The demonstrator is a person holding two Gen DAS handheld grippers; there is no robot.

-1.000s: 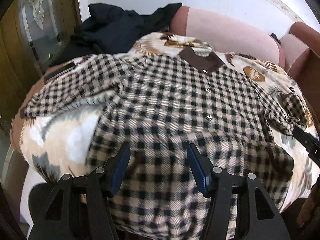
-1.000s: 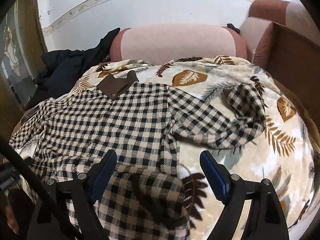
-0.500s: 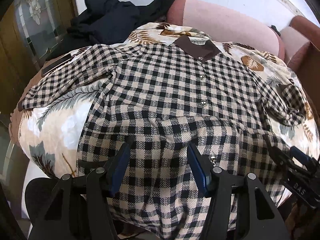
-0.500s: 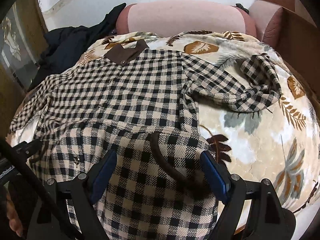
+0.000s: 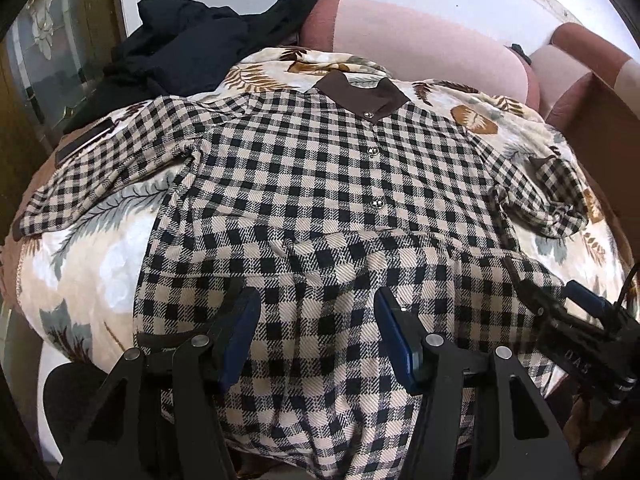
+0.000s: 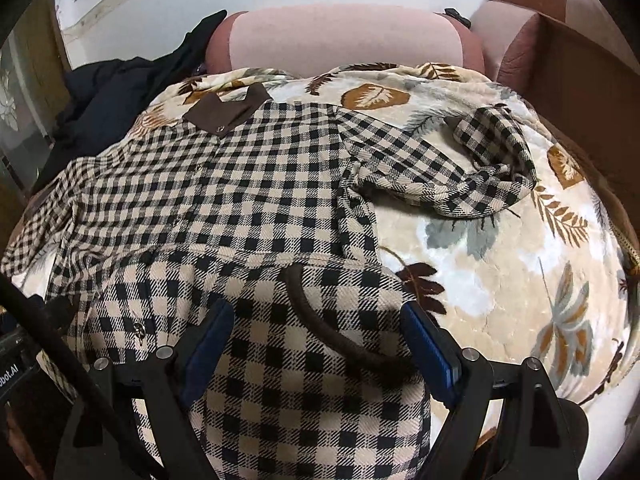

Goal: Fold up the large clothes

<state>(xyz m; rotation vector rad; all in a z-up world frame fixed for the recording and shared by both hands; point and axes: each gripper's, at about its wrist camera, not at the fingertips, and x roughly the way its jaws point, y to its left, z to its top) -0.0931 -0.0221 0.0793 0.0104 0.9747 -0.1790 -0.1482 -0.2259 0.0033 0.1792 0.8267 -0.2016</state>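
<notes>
Shirt (image 5: 304, 184) spread buttons-up on blanket (image 6: 500, 264), hem doubled up toward chest for first fold; left claw (image 5: 316, 336) and right claw (image 6: 316, 344) both spread, gripping nothing.

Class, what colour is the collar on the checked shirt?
Dark brown: the collar of the checked shirt shows best in the left wrist view.

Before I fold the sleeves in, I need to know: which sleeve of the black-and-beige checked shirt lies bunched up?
The sleeve near the brown armrest: doubled back in a loop. The other sleeve lies stretched out.
</notes>
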